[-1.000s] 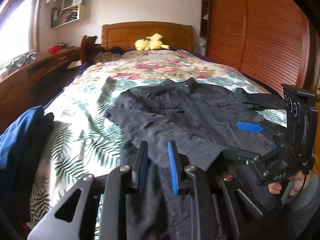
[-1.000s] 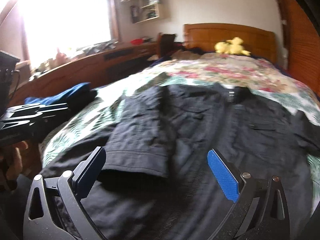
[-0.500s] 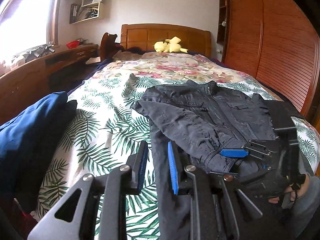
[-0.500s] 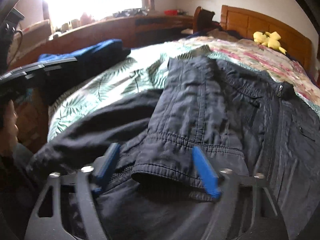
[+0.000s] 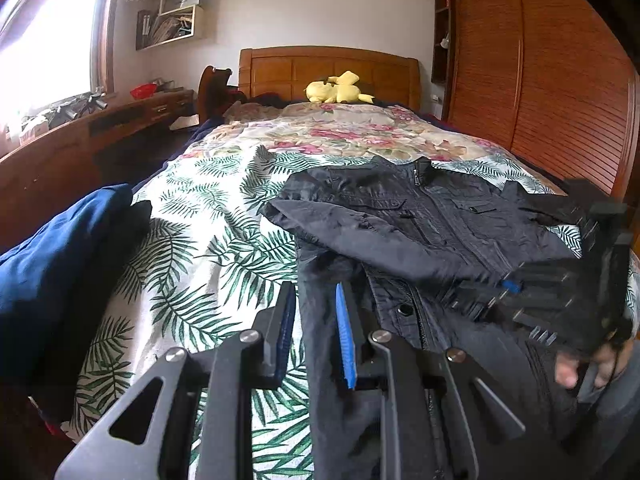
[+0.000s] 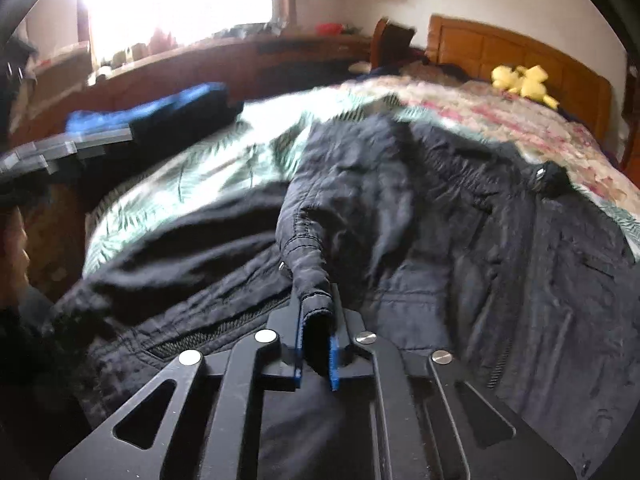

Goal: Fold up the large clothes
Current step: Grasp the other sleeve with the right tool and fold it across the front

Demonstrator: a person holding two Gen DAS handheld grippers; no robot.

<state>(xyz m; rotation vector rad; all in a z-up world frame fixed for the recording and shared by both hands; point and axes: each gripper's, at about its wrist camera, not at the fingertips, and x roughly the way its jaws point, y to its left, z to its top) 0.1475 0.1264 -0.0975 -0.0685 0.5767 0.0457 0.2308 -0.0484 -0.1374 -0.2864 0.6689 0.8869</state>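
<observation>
A dark jacket (image 5: 420,216) lies face up on the leaf-print bedspread (image 5: 208,240), its left sleeve folded across the front. My left gripper (image 5: 314,320) hovers over the jacket's near left edge, jaws slightly apart with nothing pinched between them. My right gripper (image 6: 316,336) is shut on the cuff of the folded sleeve (image 6: 312,280). In the left wrist view the right gripper (image 5: 560,292) appears at the right, blurred, over the jacket's lower front.
Folded blue and dark clothes (image 5: 60,280) are stacked at the bed's left edge. A yellow plush toy (image 5: 338,88) lies by the wooden headboard. A wooden desk (image 5: 80,136) runs along the left; a slatted wardrobe (image 5: 540,92) stands at the right.
My right gripper went from wide open around the sleeve cuff to shut on it. My left gripper drew back toward the jacket's near left edge, its jaws unchanged.
</observation>
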